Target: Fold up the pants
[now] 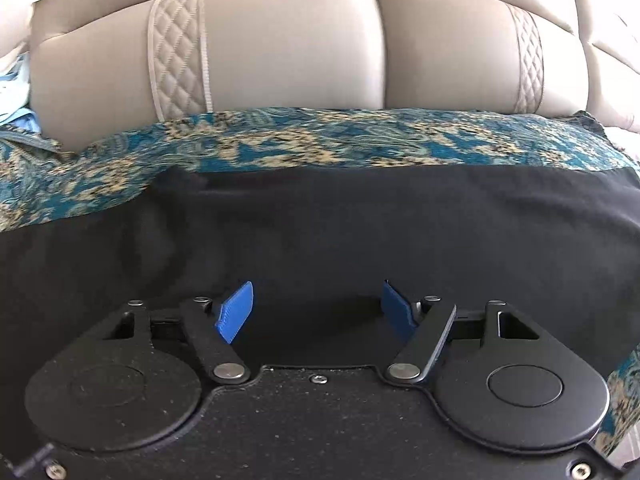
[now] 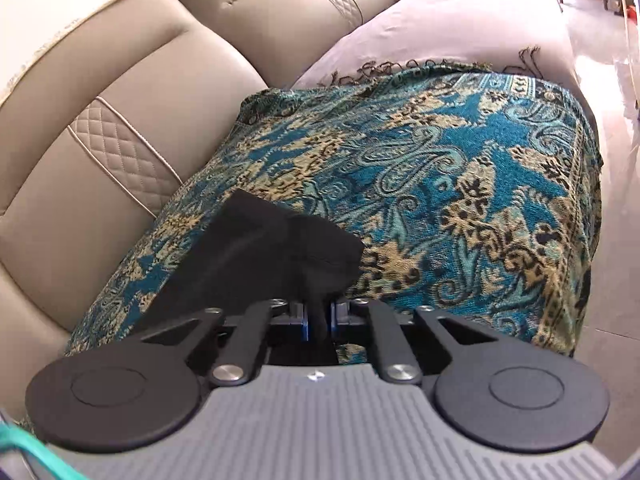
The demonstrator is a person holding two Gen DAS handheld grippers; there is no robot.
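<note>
Black pants (image 1: 340, 220) lie spread flat over a teal and gold patterned throw (image 1: 280, 140) on a sofa seat. My left gripper (image 1: 318, 310) hovers over the black cloth with its blue pads (image 1: 236, 312) apart and nothing pinched between them. In the right wrist view, my right gripper (image 2: 319, 318) is shut on one end of the black pants (image 2: 272, 248), which bunches up and rises from the jaws over the throw (image 2: 460, 184).
The beige leather sofa back (image 1: 280, 48) with quilted strips stands right behind the throw. A pale mauve cover (image 2: 440, 28) lies on the seat beyond the throw. Tiled floor (image 2: 608, 92) runs along the sofa's right edge.
</note>
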